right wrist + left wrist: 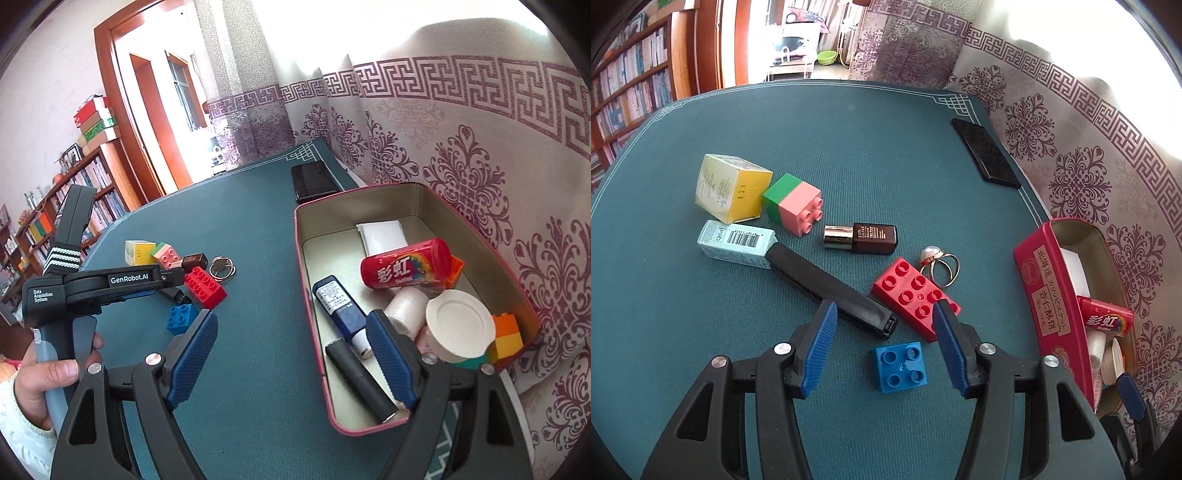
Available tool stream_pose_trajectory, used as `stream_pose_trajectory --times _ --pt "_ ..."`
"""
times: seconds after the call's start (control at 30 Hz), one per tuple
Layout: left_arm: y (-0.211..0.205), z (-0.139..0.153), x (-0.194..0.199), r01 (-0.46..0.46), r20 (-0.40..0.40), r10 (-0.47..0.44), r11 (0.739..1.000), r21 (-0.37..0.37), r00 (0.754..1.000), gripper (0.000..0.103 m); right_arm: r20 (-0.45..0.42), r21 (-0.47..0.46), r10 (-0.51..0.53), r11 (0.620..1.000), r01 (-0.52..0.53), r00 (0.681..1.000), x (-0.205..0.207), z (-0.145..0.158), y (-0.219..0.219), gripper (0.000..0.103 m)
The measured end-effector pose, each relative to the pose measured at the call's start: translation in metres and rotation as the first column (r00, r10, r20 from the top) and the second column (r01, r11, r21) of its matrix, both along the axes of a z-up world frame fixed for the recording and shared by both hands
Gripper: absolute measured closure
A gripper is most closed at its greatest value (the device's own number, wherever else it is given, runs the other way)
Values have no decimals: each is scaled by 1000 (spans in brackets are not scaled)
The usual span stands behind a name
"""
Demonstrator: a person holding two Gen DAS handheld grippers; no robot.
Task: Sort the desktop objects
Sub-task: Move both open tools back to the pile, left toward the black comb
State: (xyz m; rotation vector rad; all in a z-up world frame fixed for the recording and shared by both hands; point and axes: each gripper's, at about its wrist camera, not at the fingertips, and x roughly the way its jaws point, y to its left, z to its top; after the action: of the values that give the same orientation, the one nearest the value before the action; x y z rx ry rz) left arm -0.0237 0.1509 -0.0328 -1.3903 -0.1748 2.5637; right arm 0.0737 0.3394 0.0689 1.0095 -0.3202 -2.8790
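Tin [373, 206], red-walled and printed with Japanese and Chinese lettering, stands at the green mat's [849, 147] right edge, already holding a red "彩虹" Skittles tub [406, 267], a navy tube and orange bricks. Sorting looks about half done. The right gripper [291, 354] hangs over the tin's near wall, jaws spread and empty. The left gripper [884, 343], marked "GenRobot.AI", hovers with jaws spread and empty around the blue brick [899, 365], probably the next pick: lower, close, carry right. Nearby lie a red brick [912, 299], a black case [831, 288] and an "Estée Lauder" bottle [860, 238].
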Motion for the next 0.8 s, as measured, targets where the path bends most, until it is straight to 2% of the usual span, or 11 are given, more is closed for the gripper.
stream_pose_trajectory --times 0.5,0.6,0.67,0.8 --pt "-6 -9 -21 -63 43 63 998 1 997 46 40 -11 48 999 -47 998 -9 -14 -21 17" --pt "-9 -14 -25 -79 69 79 997 -1 994 45 37 6 47 999 -47 998 -8 -15 -24 16" --pt "-14 -13 -27 -90 69 89 996 15 994 43 34 12 49 999 -50 998 -8 -15 -26 16" --pt "-14 -13 -25 -84 62 84 996 2 995 43 20 42 50 998 -51 999 -6 -14 -30 16"
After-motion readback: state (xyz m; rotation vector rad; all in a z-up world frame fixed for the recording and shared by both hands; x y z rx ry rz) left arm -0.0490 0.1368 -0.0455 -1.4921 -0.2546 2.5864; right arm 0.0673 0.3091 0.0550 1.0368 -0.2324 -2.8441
